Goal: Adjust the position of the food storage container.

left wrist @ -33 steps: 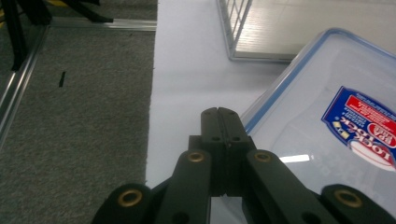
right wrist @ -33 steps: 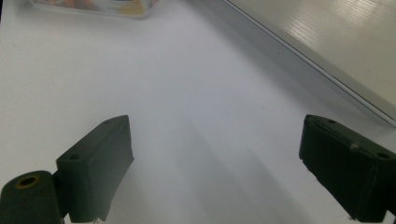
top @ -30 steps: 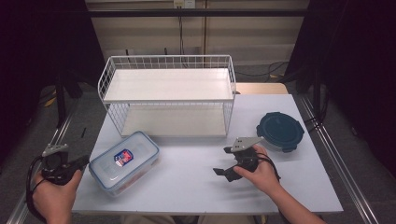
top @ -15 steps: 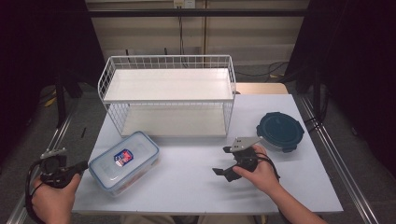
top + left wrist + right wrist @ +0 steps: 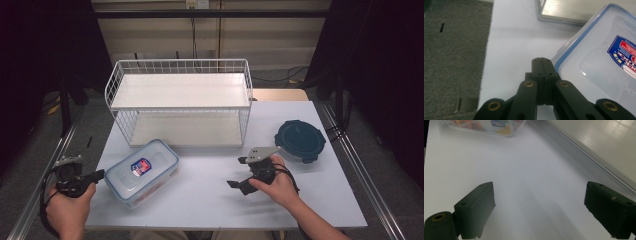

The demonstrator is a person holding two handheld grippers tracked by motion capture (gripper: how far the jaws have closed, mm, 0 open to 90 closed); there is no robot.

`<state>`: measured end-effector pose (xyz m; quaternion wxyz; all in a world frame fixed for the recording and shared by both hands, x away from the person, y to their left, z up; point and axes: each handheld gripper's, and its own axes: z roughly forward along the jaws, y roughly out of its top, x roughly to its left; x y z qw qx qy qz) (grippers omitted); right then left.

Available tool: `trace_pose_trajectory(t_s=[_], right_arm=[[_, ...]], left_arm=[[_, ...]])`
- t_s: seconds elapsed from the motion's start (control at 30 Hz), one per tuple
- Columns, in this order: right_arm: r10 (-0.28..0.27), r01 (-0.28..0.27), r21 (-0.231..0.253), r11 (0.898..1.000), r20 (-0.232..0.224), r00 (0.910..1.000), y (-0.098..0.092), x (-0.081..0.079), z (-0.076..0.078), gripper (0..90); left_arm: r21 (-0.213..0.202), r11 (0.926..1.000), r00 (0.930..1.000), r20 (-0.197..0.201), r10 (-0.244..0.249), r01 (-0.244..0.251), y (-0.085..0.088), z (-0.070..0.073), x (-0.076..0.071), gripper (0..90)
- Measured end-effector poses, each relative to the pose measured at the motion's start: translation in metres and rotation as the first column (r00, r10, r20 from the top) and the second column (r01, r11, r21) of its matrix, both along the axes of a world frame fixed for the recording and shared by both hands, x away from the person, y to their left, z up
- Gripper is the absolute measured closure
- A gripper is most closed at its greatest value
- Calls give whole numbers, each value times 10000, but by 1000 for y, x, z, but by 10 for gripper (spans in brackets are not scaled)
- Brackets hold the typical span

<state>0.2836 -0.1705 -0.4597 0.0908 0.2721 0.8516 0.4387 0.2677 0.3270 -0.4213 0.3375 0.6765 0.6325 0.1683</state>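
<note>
The clear rectangular food box (image 5: 142, 171) with a blue-rimmed lid and a red-and-blue label lies flat near the counter's (image 5: 210, 200) front-left corner, just in front of the white wire rack (image 5: 180, 100). The left gripper (image 5: 99, 175) hovers at the counter's left edge, its jaws pressed fully together on nothing and their tips just beside the box's left end. The right gripper (image 5: 239, 173) sits low over the counter's front middle, jaws spread wide and empty, while the round dark-teal lidded container (image 5: 300, 140) rests near the right edge.
</note>
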Motion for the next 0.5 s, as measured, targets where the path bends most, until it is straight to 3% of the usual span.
trace_pose_trajectory(t_s=[0.33, 0.43, 0.5], right_arm=[[-253, 253, 62, 9997, -19, 9997, -10, -6, 0, 93], [-285, 285, 55, 9996, 11, 9996, -10, -6, 1, 93], [-243, 243, 17, 9997, 55, 9997, -8, -5, 1, 93]], left_arm=[[-56, 9981, 9978, 266, -612, 614, -21, -3, 13, 900], [98, 9975, 9969, 356, -698, 695, -23, -4, 14, 900], [-198, 9983, 9974, 468, -545, 555, -20, -3, 12, 900]])
